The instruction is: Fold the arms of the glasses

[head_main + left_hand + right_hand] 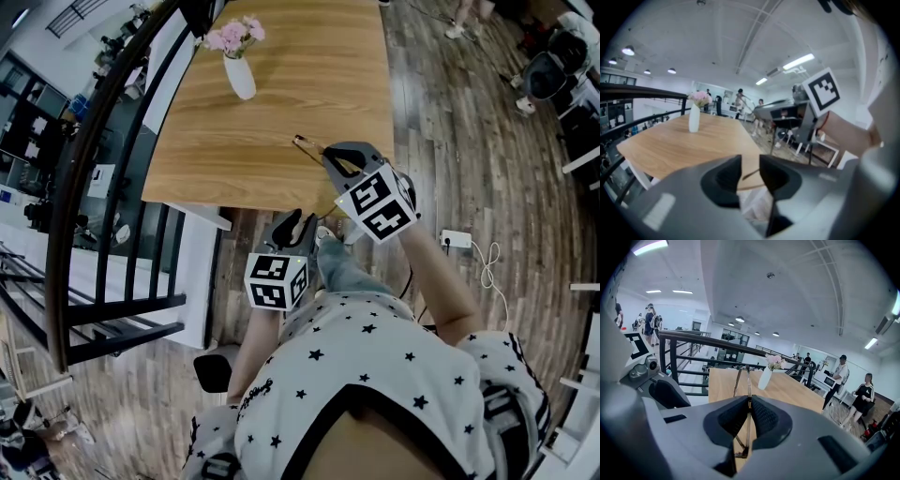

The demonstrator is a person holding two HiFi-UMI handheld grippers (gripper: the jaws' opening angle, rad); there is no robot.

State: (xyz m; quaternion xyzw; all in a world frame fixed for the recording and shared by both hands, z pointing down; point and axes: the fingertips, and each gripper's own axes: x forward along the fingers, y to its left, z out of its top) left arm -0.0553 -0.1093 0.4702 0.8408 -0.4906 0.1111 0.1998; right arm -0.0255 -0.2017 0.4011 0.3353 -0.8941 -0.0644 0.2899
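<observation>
One wood desk (pixel 309 103) w/ flower vase (pixel 240 77), plank floor (pixel 450 141); R claw (pixel 749 404) pinching glasses (pixel 748 383), L claw (pixel 750 169) spread.

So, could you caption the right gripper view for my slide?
Right gripper shut on glasses over wooden table, vase beyond.

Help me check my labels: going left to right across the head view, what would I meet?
Railing → vase of flowers → left gripper → right gripper → white power strip
</observation>
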